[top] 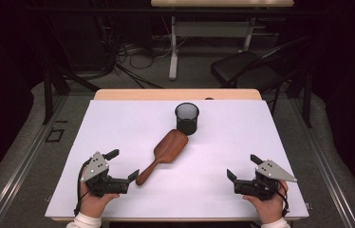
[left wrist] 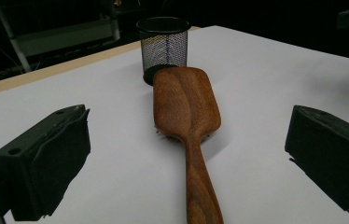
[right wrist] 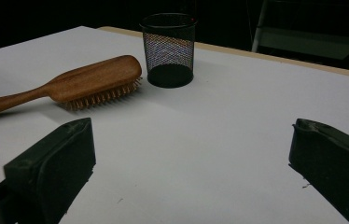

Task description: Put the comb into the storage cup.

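A wooden hairbrush (top: pixel 164 154) lies bristles-down near the middle of the white table (top: pixel 118 123), its head pointing far and right toward a black mesh cup (top: pixel 187 118) that stands upright just beyond it — whether the two touch cannot be told. The handle runs near and left, ending just beside the left gripper (top: pixel 122 164).

That gripper, held in the person's left hand (top: pixel 92 202) at the near left of the table, has its jaws spread wide; in the left gripper view the brush handle runs up between them, with neither jaw on it. The right gripper (top: pixel 242 166), held in the right hand (top: pixel 268 206) at the near right, is also wide and empty — well apart from the brush.
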Demonstrator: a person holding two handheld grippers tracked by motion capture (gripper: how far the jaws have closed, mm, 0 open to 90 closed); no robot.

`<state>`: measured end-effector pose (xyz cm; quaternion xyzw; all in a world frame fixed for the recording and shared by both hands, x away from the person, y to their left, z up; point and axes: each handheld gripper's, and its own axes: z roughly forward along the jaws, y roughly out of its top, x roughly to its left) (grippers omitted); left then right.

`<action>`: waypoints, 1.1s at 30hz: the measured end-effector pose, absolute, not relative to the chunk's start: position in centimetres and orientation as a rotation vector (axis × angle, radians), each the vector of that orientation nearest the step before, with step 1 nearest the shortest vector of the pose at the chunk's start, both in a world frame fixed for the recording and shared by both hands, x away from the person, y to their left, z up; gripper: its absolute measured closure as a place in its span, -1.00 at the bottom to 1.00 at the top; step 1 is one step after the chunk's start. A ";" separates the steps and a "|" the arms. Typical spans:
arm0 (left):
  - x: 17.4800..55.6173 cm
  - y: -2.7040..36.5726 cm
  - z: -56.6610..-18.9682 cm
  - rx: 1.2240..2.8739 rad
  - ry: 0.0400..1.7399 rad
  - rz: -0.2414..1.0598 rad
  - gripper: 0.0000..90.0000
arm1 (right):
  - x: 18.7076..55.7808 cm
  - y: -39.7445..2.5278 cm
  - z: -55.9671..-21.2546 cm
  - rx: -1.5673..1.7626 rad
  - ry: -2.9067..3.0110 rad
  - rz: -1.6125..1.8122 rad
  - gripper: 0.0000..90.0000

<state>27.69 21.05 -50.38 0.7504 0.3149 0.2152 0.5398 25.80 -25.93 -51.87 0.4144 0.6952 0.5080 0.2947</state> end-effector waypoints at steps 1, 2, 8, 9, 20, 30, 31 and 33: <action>27.7 21.1 -50.4 1.784 0.753 0.515 -1.00 | 25.8 -25.9 -51.9 1.103 1.850 1.354 -1.00; 27.7 21.1 -50.4 1.778 0.758 0.513 -1.00 | 25.8 -25.9 -51.9 1.103 1.851 1.356 -1.00; 28.0 21.1 -50.4 1.760 0.761 0.471 -1.00 | 25.8 -25.8 -52.0 1.098 1.865 1.350 -0.99; 28.0 21.1 -50.4 1.760 0.761 0.471 -1.00 | 25.8 -25.8 -52.0 1.098 1.865 1.350 -0.99; 28.6 21.2 -50.1 1.746 0.800 0.413 -1.00 | 25.6 -26.0 -52.1 1.099 1.873 1.348 -0.99; 29.4 20.9 -49.9 1.785 0.845 0.356 -1.00 | 25.8 -26.1 -52.1 1.116 1.886 1.355 -0.99; 29.5 20.8 -49.9 1.794 0.855 0.351 -1.00 | 25.8 -26.0 -52.1 1.114 1.888 1.356 -0.99; 29.6 20.6 -50.0 1.807 0.867 0.344 -1.00 | 25.9 -25.9 -52.2 1.106 1.889 1.359 -0.99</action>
